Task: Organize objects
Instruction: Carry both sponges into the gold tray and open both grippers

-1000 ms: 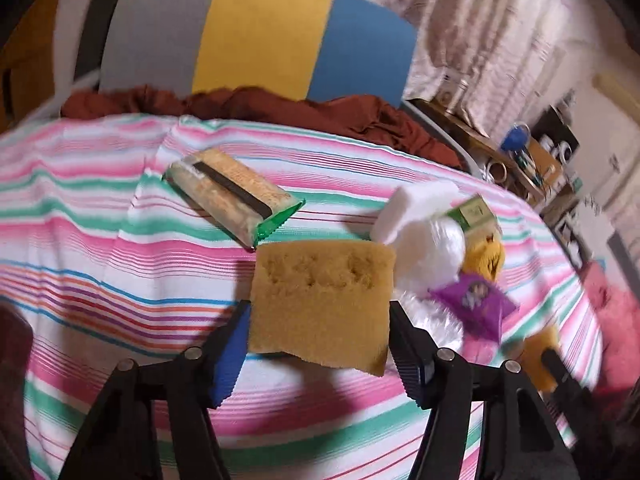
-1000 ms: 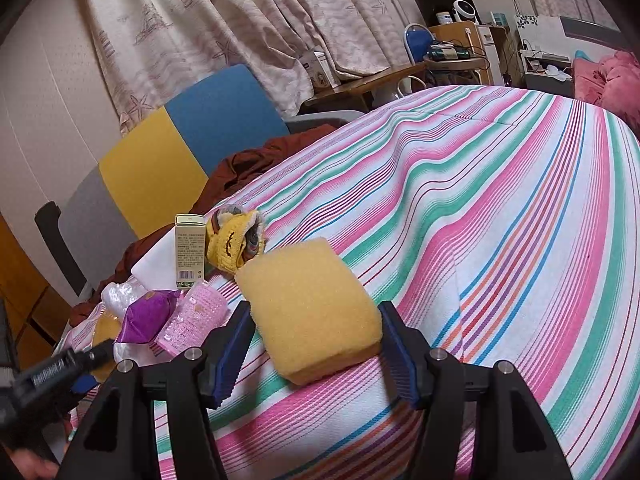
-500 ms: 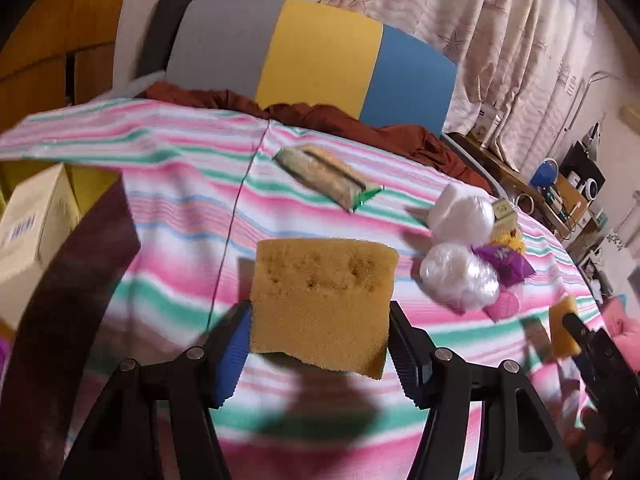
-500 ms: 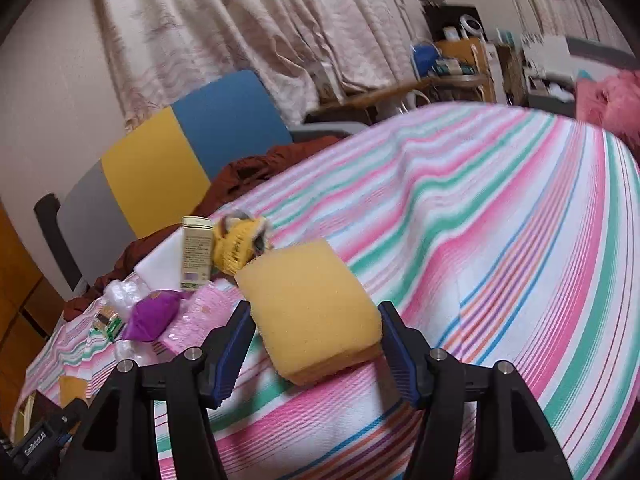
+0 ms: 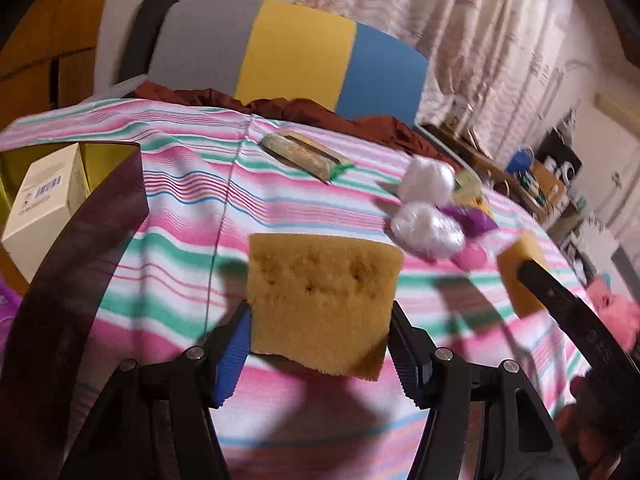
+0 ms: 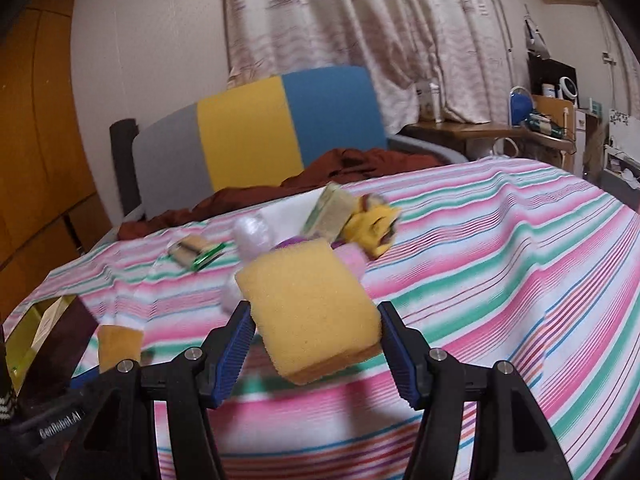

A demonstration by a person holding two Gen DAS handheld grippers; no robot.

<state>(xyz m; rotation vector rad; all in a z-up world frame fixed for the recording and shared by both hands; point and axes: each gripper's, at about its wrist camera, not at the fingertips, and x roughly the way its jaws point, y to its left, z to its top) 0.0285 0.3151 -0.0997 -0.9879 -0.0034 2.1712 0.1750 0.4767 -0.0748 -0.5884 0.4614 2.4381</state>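
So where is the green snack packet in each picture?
Left wrist view: the green snack packet lies upper middle, on the striped cloth beyond the held sponge.
Right wrist view: it lies left of centre, small and blurred.
Shared landmark: the grey, yellow and blue chair back behind it.

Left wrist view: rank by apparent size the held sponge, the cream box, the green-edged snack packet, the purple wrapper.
1. Sponge in the left gripper; nearest the camera, so inflated.
2. Cream box, partly hidden by the dark container wall.
3. Green-edged snack packet.
4. Purple wrapper, partly hidden; blurred.
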